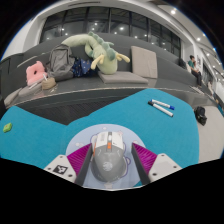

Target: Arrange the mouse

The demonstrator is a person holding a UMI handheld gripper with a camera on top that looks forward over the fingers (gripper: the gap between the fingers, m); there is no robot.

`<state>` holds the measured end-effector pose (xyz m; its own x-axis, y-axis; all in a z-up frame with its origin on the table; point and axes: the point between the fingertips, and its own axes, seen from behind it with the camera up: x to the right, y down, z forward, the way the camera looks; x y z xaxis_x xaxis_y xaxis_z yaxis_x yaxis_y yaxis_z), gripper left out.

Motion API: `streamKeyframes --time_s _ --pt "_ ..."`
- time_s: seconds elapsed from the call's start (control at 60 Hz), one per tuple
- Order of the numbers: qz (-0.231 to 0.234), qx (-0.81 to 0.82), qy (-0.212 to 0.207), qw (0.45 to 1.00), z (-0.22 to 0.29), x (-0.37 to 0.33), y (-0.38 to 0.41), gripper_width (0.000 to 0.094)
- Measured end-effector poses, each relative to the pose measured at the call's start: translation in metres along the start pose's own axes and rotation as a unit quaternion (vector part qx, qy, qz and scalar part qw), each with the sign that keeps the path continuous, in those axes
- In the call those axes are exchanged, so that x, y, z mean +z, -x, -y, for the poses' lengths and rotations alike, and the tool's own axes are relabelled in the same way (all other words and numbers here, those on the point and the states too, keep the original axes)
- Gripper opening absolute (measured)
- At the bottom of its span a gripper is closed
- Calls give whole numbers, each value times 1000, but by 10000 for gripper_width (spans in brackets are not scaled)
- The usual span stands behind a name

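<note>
A grey and white mouse (pixel 108 162) with orange trim lies on a turquoise mat (pixel 55 125) that covers the near part of the grey table. My gripper (pixel 110 150) is low over the mat, with its magenta pads on either side of the mouse. The left pad (pixel 80 158) lies close against the mouse's side. A thin strip of mat shows between the mouse and the right pad (pixel 143 158). The fingers stand open about the mouse, which rests on the mat.
Two markers (pixel 161 105) lie on the mat beyond the fingers to the right. A black object (pixel 201 115) sits further right. Behind the table, a bench holds a green plush toy (pixel 100 48), a pink item (pixel 36 72), a dark bag (pixel 62 62) and a grey cushion (pixel 145 62).
</note>
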<state>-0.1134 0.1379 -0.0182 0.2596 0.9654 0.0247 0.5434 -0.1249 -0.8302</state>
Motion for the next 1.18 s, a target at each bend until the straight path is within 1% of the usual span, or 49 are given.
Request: streamKeyframes --time_s 0.017,0.033,0.083,0.167,0.267,0.317,0.45,0.55,0.6,0.683,0.817,0.883,0.983,1.033,1.183 --pt "-2 -2 0 1000 0 -2 -1 858" --pt "-5 -5 0 1000 1 -4 -4 866" --pt "-3 -9 -9 1000 7 -13 -5 851" --pt "0 -10 -19 1000 11 -44 -5 851" --pt "12 -21 -31 999 7 -106 5 852" --pt "23 -28 -45 998 3 -142 15 853" --pt "42 -36 -68 996 -23 -229 37 853" --pt "70 -25 -63 995 -53 -278 57 850" --pt "79 -21 -59 995 -67 -293 67 850" --pt "78 -19 -51 995 -86 -311 75 851" --pt "83 -16 -43 995 -103 -324 88 850" --pt "84 -22 -49 995 -102 -328 92 850" --pt "68 -49 -73 994 -95 -337 94 850" --pt "69 -56 -79 993 -94 -339 95 850" --pt "82 -52 -68 993 -101 -345 106 850"
